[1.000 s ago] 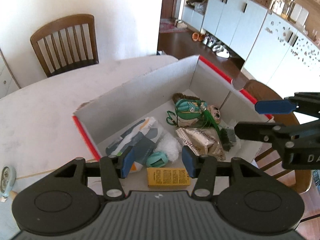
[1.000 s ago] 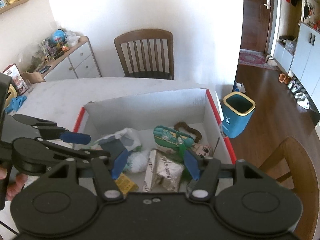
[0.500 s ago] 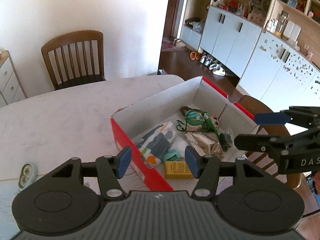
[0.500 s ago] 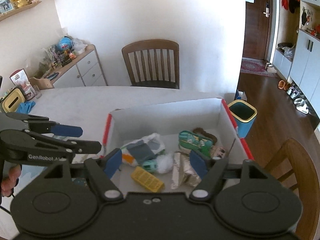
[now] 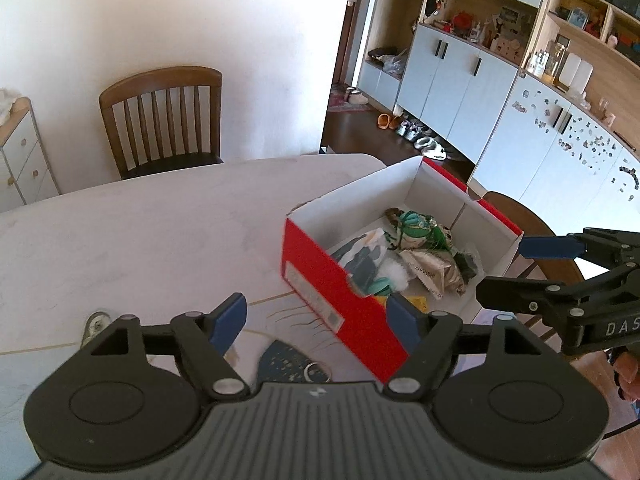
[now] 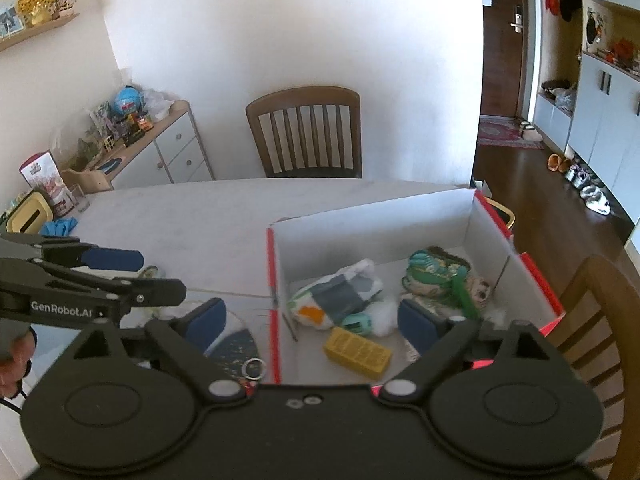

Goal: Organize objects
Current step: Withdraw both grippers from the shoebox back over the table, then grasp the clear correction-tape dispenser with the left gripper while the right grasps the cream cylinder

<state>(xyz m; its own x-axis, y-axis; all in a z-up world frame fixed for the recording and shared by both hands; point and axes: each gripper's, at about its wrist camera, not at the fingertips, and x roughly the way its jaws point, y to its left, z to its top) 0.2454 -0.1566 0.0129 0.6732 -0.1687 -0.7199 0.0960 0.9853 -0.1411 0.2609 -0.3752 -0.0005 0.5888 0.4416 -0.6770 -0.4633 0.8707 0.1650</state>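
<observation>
Both hand-held grippers have pulled back from the box, which looked big and close a second ago and now sits farther off. Left hand-held gripper (image 5: 316, 322) tilts down toward the bench (image 5: 140, 240), over the red near corner of the box (image 5: 332, 292). Its jaws are opening and nothing is between the blue pads. Right hand-held gripper (image 6: 312, 322) also tilts down, over the near side of the box (image 6: 400, 216). Its jaws are opening too, spread wide, and grip nothing.

Inside the box lie a yellow block (image 6: 357, 352), a white and grey pouch (image 6: 336, 296), a green toy (image 6: 438, 270), a crinkly packet (image 5: 430, 270) and some white fluff (image 6: 382, 318). A small ring (image 6: 253, 369) lies on the bench just outside the box wall. A wooden chair (image 6: 308, 132) stands behind the bench.
</observation>
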